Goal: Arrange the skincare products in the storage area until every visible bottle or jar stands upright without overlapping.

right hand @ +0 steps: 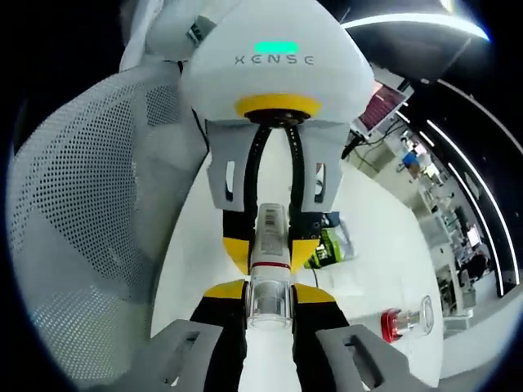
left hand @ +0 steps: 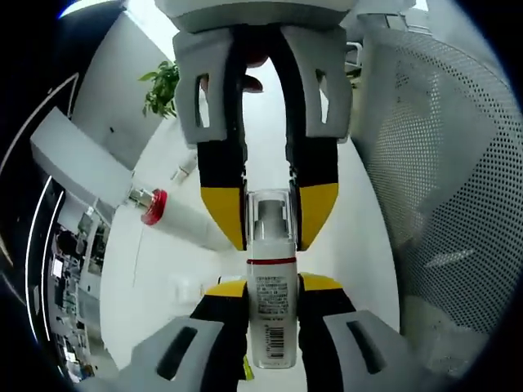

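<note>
Two grippers clamp one pump bottle end to end: the left gripper grips its labelled body, the right gripper its clear cap. Beyond it, a red-collared tube lies on the white table (mesh basket close alongside).

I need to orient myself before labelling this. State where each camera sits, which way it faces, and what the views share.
Left gripper view: rides the left gripper, looking along its jaws at the pump bottle, the right gripper and a red-capped tube on the white table.
Right gripper view: rides the right gripper, facing the left gripper.
Shared: the two face each other, both clamped on that bottle, beside a mesh basket.
</note>
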`<move>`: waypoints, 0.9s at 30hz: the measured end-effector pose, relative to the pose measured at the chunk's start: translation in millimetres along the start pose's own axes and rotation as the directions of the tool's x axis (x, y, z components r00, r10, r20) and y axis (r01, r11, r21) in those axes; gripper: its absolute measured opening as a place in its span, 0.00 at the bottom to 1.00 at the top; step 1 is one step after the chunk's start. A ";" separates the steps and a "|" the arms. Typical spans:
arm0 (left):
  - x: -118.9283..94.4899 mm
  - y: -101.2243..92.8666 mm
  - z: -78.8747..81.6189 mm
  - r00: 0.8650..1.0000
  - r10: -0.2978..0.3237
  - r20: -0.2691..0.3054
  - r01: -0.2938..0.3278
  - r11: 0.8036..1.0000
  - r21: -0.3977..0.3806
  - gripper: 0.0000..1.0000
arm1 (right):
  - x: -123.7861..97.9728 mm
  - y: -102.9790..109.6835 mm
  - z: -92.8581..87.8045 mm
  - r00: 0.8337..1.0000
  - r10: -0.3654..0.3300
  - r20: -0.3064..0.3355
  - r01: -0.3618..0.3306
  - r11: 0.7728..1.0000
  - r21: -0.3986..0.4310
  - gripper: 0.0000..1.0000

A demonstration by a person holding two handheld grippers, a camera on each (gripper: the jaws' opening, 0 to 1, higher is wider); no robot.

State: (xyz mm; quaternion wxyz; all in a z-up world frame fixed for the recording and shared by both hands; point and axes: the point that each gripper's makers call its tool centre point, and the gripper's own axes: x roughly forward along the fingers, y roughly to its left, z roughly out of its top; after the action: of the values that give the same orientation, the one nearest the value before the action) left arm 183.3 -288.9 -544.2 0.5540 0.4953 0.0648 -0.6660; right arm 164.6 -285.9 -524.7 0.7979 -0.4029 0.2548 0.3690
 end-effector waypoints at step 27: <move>-10.8 16.2 25.3 0.962 0.055 0.267 -0.011 0.987 -0.162 0.23 | -21.5 -18.4 -14.4 0.991 -0.105 0.078 0.087 0.974 0.208 0.23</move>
State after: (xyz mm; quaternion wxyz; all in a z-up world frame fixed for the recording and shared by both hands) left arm 180.3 -303.9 -516.2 0.6065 0.3550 0.0330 -0.7106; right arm 164.8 -313.6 -509.1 0.8624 -0.3143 0.2359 0.3192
